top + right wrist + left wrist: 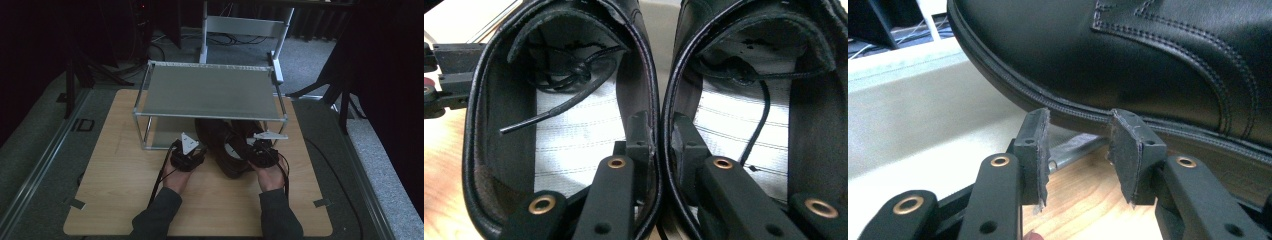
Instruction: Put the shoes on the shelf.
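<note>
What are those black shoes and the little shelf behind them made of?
The black shoes look like smooth leather or an imitation of it: a soft sheen and rows of stitching on the upper, with a pale ribbed lining inside. The shelf seems to be metal: thin silvery tube legs and a flat, matt grey top. The table under them looks like light wood, with visible grain.

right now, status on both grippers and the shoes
Right gripper shut, pinching both black shoes' inner walls together. Left gripper open beside the left shoe's sole. Rack's top shelf overhangs the toes.

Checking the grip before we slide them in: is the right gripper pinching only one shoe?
No: the right gripper has one jaw inside each black shoe, clamping their two inner walls together.
</note>
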Demonstrator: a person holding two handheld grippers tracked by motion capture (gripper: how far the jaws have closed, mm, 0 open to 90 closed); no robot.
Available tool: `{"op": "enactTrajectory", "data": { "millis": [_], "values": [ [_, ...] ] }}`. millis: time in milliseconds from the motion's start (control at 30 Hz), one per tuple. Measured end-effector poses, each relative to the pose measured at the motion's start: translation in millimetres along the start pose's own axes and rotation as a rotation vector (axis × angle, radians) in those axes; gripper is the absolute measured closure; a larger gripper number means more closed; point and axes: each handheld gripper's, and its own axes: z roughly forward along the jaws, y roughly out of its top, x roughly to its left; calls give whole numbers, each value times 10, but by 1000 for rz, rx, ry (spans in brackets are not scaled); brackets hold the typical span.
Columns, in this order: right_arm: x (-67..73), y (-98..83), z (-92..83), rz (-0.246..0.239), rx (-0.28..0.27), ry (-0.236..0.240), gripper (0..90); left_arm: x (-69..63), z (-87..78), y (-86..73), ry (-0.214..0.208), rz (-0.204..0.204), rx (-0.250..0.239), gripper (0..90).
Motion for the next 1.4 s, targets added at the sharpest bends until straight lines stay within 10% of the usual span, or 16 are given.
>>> {"op": "enactTrajectory", "data": {
  "millis": [1400],
  "values": [
    [219, 81, 552, 34, -105, -64, 810, 218, 499, 139, 30, -71, 33, 792]
  ]
}}
